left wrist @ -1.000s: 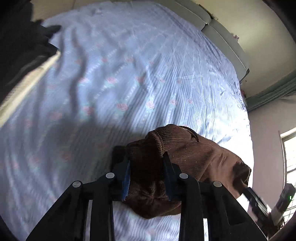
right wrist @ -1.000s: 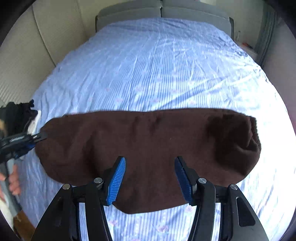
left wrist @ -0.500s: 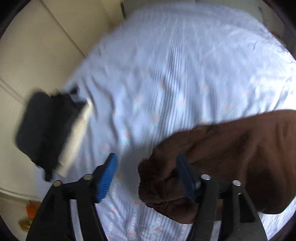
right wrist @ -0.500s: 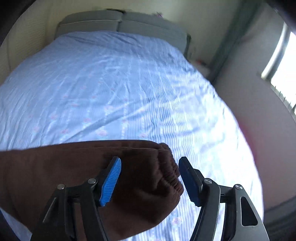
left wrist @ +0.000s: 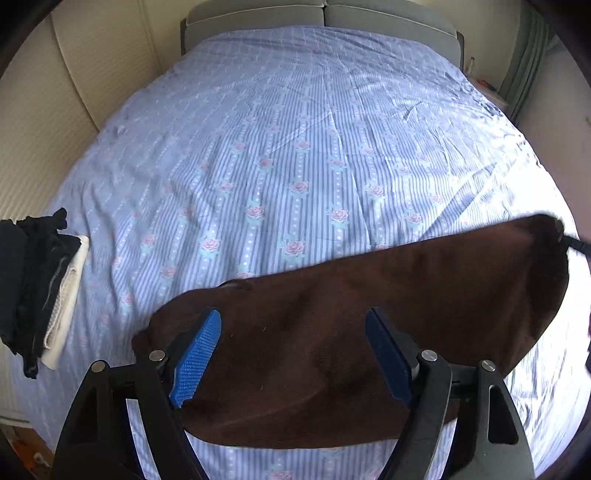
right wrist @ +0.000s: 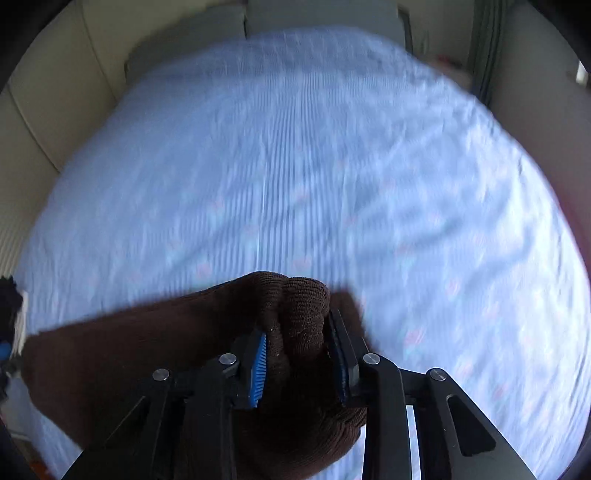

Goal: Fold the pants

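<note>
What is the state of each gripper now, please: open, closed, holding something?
Left gripper: open, above the brown pants, gripping nothing.
Right gripper: closed on a bunched end of the brown pants.

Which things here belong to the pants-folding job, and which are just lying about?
Job:
- brown pants
- right claw, shut on one end of the pants
- left claw, open above them
- bed, the work surface

Lying about:
- stack of dark and white clothes
- headboard

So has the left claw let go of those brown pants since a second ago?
Yes. The left claw was shut on the brown pants then; now it is open above them, and the folded clothes pile sits far to its left.
</note>
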The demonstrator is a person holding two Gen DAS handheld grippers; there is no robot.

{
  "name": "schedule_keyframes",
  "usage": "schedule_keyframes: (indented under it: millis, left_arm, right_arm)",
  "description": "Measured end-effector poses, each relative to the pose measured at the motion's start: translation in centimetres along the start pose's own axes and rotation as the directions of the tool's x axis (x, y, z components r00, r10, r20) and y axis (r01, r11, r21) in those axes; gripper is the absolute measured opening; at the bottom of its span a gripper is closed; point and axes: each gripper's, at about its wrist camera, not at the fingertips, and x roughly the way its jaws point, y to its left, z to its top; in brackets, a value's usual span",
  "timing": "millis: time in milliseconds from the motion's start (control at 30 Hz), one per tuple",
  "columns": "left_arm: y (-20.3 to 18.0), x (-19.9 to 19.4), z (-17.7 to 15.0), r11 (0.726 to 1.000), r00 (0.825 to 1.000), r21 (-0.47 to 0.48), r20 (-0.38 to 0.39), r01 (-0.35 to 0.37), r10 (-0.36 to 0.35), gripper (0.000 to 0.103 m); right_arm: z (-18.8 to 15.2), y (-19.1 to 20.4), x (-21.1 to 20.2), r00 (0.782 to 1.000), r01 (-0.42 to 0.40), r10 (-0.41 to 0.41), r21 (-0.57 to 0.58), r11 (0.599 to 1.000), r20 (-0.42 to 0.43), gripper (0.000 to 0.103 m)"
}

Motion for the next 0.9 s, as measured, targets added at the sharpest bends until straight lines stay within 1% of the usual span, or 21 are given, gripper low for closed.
schedule_keyframes:
  millis: [33,67,100,133,167,200,233,267,300,367,400,433,467,500,533,567,600,633,700,800,900]
  left_arm:
    - [0.0,0.3,0.1,1.0,1.0,0.004,-0.004,-0.004,0.004,0.08]
    - [-0.2,0.7,0.1,1.0,1.0,0.012,-0.006,-0.009,0.009,0.08]
    - [-0.7,1.1,0.1,1.0,1.0,0.02,-0.016,-0.014,0.015,0.08]
    - [-1.1,1.2,0.0,1.0,1.0,0.023,-0.026,-0.012,0.013,0.08]
    - [-1.4,1.6,0.1,1.0,0.999,0.022,-0.034,-0.007,0.008,0.08]
    - [-1.4,1.8,0.0,1.0,0.999,0.015,-0.041,-0.008,0.009,0.08]
    - [-1.4,2.0,0.0,1.0,0.999,0.007,-0.05,-0.011,0.011,0.08]
    - [-1.3,2.1,-0.2,1.0,0.998,0.001,-0.057,-0.008,0.008,0.08]
    - [-1.2,2.1,-0.2,1.0,0.998,-0.002,-0.063,-0.007,0.006,0.08]
    - [-1.5,1.8,-0.4,1.0,0.998,-0.005,-0.061,0.0,-0.001,0.08]
    - [-1.7,1.6,-0.5,1.0,0.999,-0.002,-0.054,0.007,-0.007,0.08]
    - [-2.0,1.2,-0.6,1.0,0.999,0.002,-0.043,0.013,-0.013,0.081]
    - [-2.3,0.9,-0.7,1.0,0.999,0.005,-0.032,0.019,-0.019,0.081]
    - [-2.7,0.6,-0.8,0.999,0.999,0.012,-0.024,0.032,-0.031,0.081]
    - [-3.0,0.4,-1.0,0.999,0.999,0.018,-0.019,0.043,-0.043,0.081]
    - [-3.3,0.2,-1.1,0.998,0.998,0.024,-0.017,0.057,-0.057,0.081]
    - [-3.8,0.2,-1.3,0.997,0.998,0.033,-0.019,0.067,-0.067,0.081]
    - [-4.2,0.2,-1.4,0.996,0.997,0.042,-0.023,0.073,-0.072,0.081]
    - [-4.9,0.3,-1.7,0.995,0.997,0.058,-0.031,0.076,-0.074,0.081]
    - [-5.6,0.4,-2.0,0.994,0.996,0.074,-0.036,0.079,-0.076,0.081]
    - [-5.9,0.2,-2.1,0.994,0.996,0.08,-0.034,0.079,-0.076,0.081]
  right_arm:
    - [0.7,-0.2,0.0,1.0,0.004,-0.004,-0.005,1.0,0.016,0.03]
    - [1.2,-0.3,0.7,1.0,0.008,-0.008,-0.009,1.0,0.006,0.03]
    - [1.6,-0.2,1.9,1.0,0.009,-0.009,-0.027,1.0,-0.024,0.03]
    - [1.8,0.0,3.4,0.997,0.018,-0.021,-0.049,0.999,-0.076,0.03]
    - [1.9,0.1,4.1,0.994,0.026,-0.032,-0.056,0.998,-0.106,0.031]
    - [1.6,0.1,4.5,0.992,0.027,-0.033,-0.056,0.998,-0.12,0.032]
    - [1.3,-0.1,4.5,0.993,0.026,-0.032,-0.053,0.998,-0.114,0.033]
    - [1.0,-0.2,4.2,0.994,0.022,-0.027,-0.05,0.999,-0.105,0.04]
    - [0.7,-0.4,3.6,0.995,0.032,-0.035,-0.038,0.999,-0.09,0.043]
    - [0.5,-0.9,1.3,0.997,0.061,-0.061,-0.009,0.998,-0.043,0.062]
    - [0.1,-1.2,-0.6,0.997,0.072,-0.072,0.018,0.997,0.013,0.065]
    - [-0.4,-1.5,-2.3,0.994,0.077,-0.08,0.044,0.996,0.071,0.074]
    - [-0.8,-1.8,-3.4,0.99,0.087,-0.093,0.062,0.994,0.109,0.082]
    - [-1.4,-2.3,-4.5,0.983,0.1,-0.112,0.086,0.991,0.145,0.083]
    - [-2.4,-2.9,-5.4,0.981,0.089,-0.107,0.112,0.99,0.164,0.083]
    - [-2.6,-3.5,-4.9,0.984,0.063,-0.083,0.128,0.99,0.157,0.083]
    - [-2.8,-4.0,-4.5,0.987,0.04,-0.061,0.145,0.989,0.146,0.083]
    - [-3.4,-4.6,-3.6,0.993,-0.004,-0.018,0.177,0.984,0.119,0.083]
    - [-3.9,-5.6,-1.5,0.997,-0.045,0.029,0.236,0.971,0.071,0.083]
    - [-4.3,-6.4,1.4,0.993,-0.117,0.107,0.331,0.936,0.048,0.082]
    - [-4.8,-6.6,4.2,0.988,-0.133,0.152,0.39,0.911,-0.017,0.081]
